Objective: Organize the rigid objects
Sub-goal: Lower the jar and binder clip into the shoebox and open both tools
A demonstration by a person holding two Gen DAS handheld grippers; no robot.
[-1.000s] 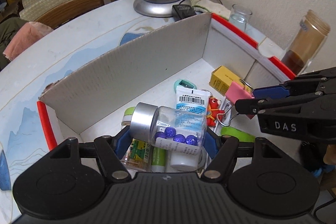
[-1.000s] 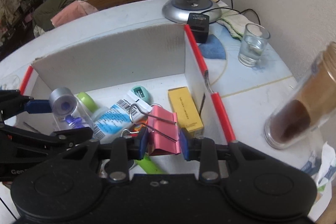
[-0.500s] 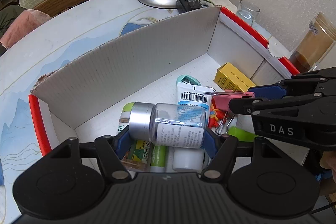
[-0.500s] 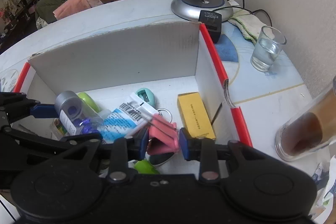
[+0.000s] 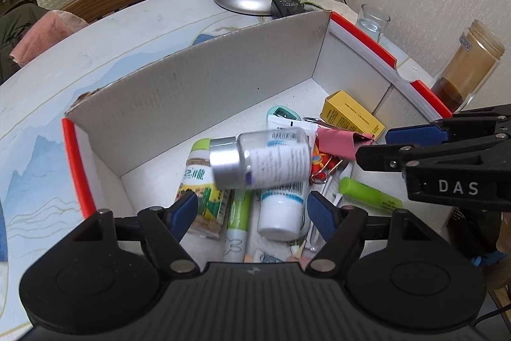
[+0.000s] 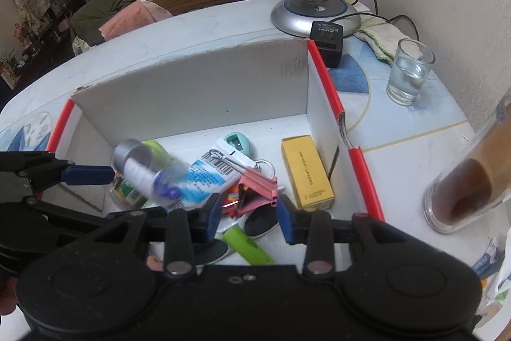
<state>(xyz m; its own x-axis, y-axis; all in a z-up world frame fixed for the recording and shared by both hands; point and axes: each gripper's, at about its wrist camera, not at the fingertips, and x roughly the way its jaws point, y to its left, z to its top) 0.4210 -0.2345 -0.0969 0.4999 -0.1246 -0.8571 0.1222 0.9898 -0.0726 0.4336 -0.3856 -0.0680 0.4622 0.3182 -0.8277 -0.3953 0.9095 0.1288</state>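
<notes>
A white cardboard box with red edges [image 5: 204, 91] holds several small items. A clear jar with a silver lid [image 5: 260, 160] is blurred, free of my left gripper [image 5: 252, 211], which is open just above the box contents. It also shows in the right wrist view [image 6: 143, 168]. A pink binder clip [image 6: 257, 189] lies in the box beyond my right gripper [image 6: 249, 214], which is open and holds nothing. The clip also shows in the left wrist view [image 5: 337, 141].
In the box lie a yellow carton [image 6: 306, 171], a white tube [image 5: 281, 206], a green marker [image 5: 367, 190] and a teal sharpener [image 6: 236, 143]. Outside stand a glass of water [image 6: 408, 72], a brown-filled jar [image 6: 469, 181], a lamp base [image 6: 314, 13] and an adapter [image 6: 327, 42].
Both grippers opened. The jar left the left gripper and drops into the box. The pink binder clip left the right gripper and now lies in the box.
</notes>
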